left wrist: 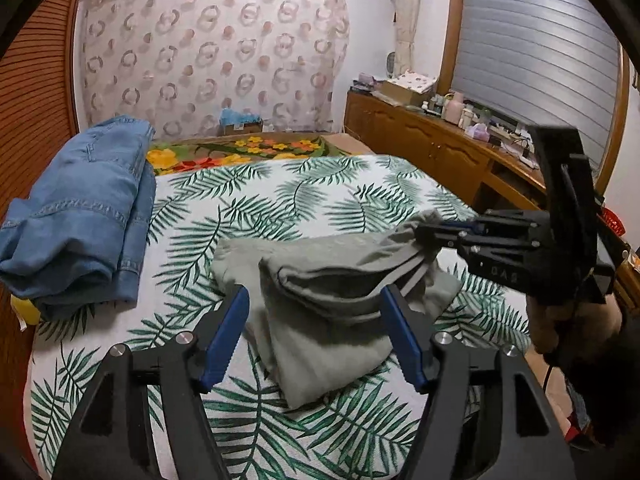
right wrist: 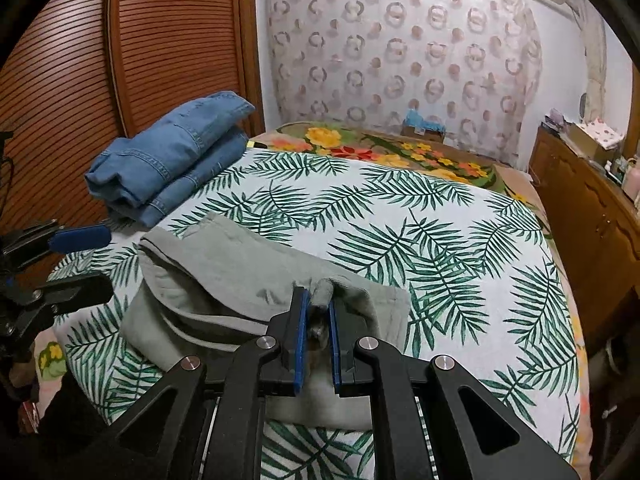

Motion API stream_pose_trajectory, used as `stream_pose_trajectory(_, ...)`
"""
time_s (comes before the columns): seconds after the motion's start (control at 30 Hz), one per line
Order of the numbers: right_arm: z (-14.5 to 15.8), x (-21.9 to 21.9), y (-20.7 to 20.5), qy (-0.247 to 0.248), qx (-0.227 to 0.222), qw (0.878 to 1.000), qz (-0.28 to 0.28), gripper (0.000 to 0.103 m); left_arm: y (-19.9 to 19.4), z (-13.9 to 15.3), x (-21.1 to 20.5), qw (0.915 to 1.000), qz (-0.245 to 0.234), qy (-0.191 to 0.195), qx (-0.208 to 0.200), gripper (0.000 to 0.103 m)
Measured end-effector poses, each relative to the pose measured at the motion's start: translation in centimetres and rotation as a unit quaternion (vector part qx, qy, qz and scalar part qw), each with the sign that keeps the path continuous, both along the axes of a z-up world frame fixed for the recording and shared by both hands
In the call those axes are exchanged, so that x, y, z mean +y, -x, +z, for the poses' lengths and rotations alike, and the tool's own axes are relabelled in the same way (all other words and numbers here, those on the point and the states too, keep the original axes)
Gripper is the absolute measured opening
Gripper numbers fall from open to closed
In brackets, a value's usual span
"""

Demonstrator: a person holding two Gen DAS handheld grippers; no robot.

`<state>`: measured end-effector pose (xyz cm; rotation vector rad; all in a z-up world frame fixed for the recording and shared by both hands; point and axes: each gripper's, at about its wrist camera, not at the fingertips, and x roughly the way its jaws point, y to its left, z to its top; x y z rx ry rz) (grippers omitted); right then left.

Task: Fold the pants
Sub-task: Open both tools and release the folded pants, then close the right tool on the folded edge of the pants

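1. The grey-green pants (left wrist: 332, 304) lie folded into a thick, soft bundle near the front edge of the bed, on a sheet (left wrist: 304, 196) printed with green palm fronds. The cloth looks matte and slightly fleecy, its layers stacked unevenly so that a darker inner fold shows along one side.
2. The left gripper (left wrist: 316, 308) hangs over the bundle with its blue-padded fingers spread wide – one to each side of the folded pants, pressing on nothing, let go.
3. The right gripper (right wrist: 318, 312) has its two blue pads close together with a bunched tuft of the pants' upper layer pinched between them. From the left camera it reaches in from the right and lifts that corner into a small peak.
4. A stack of folded blue jeans (right wrist: 172, 156) – stiff denim with pale stitched seams – sits at the far left of the bed, well apart from the pants.
5. Beyond the palm sheet a flowered blanket (right wrist: 384, 148) covers the head of the bed.
6. The middle and right of the sheet lie flat and bare, open room as far as the bed's right edge, where a wooden cabinet (left wrist: 432, 148) runs alongside.
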<state>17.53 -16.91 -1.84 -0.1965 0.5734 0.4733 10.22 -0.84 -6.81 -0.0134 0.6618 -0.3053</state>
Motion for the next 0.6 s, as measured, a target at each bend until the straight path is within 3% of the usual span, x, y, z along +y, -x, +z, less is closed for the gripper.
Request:
stream_pose_trajectory(0.33,0.2,-1.2,-0.4,0.011,0.005,1.0,-0.013,0.039,-1.4,-3.8,-0.2,0.9983,0.005,-0.023,0.052,0.069)
stream_pose_trajectory(0.6,-2.5,-0.8,-1.4,0.036,0.045,0.998,-0.011,0.039,-1.9,-5.0,0.1,0.9971,0.01,-0.029,0.07,0.069)
